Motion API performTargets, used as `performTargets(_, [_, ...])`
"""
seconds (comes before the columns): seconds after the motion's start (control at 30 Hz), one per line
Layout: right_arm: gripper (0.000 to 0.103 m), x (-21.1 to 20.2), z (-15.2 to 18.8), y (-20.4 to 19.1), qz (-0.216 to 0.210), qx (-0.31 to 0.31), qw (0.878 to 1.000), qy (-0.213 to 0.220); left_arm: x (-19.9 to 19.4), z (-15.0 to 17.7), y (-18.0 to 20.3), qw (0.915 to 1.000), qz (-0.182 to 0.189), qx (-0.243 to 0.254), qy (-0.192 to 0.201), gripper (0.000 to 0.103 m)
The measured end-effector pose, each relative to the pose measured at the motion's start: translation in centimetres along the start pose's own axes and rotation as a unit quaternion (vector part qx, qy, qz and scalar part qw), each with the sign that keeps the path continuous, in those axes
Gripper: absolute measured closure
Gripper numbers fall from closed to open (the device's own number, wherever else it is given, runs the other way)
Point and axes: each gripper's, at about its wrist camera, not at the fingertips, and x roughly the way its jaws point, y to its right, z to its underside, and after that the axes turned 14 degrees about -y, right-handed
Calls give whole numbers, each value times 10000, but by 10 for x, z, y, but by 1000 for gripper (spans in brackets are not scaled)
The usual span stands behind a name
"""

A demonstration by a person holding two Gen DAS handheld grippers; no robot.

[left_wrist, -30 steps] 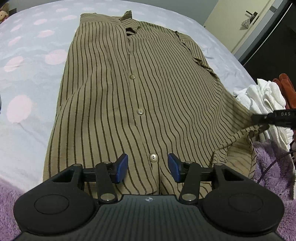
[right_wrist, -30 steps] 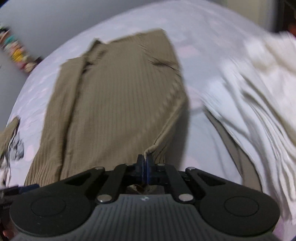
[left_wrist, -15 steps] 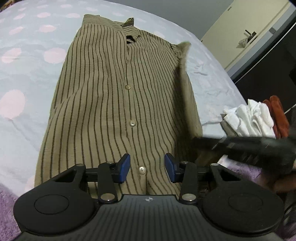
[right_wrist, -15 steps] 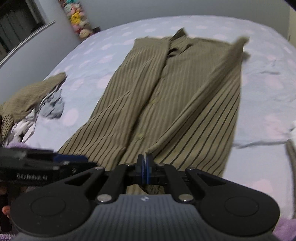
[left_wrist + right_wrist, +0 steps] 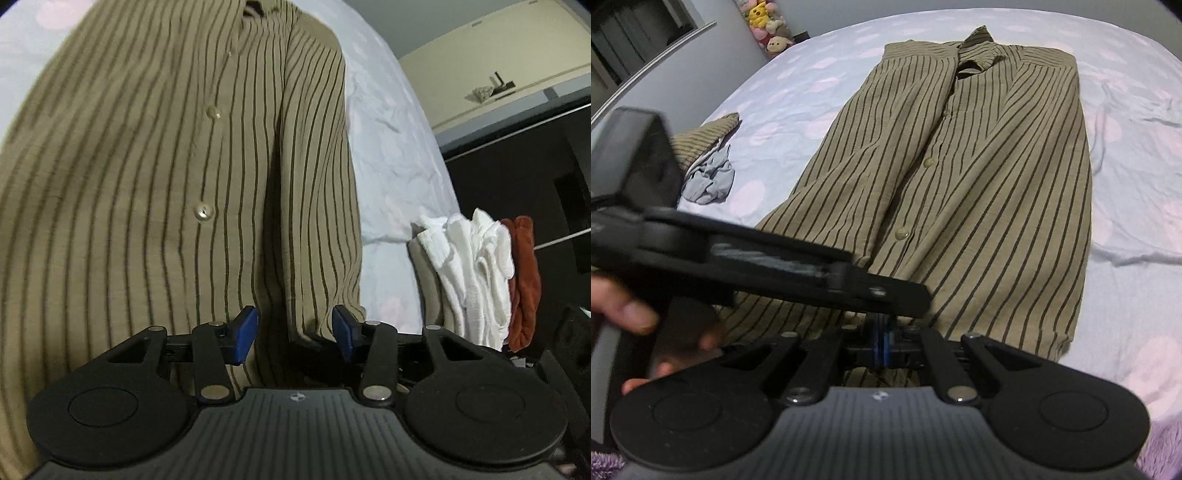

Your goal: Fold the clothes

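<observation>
- Your right gripper [image 5: 882, 341] pinches the striped shirt [image 5: 979, 177] hem, jaws pressed together; lay it flat before releasing.
- Your left gripper [image 5: 293, 328] is spread, straddling the folded flap.
- The shirt lies buttoned on the bed [image 5: 1137, 110].

1. I count one striped shirt [image 5: 960, 177] spread on one bed [image 5: 1137, 155].
2. I see three buttons [image 5: 902, 233] down its front in the right view.
3. Two grippers: left gripper [image 5: 294, 334], right gripper [image 5: 882, 341].
4. One white cloth pile [image 5: 469, 273] and one red cloth [image 5: 524, 280].
5. One crumpled clothes heap [image 5: 705, 162].
6. Several plush toys [image 5: 768, 26]; I can't count them exactly.
</observation>
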Motion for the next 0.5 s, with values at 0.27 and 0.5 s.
performTargets(0.27, [89,-9,-7,14,91,-361,9984,-431,17,-8,9,9967,-563,429,-395,102])
performTargets(0.5, [80,-43,-47,47,1063,-1491,9802,-752,27,-12,6,9932,-799,441,-722,103])
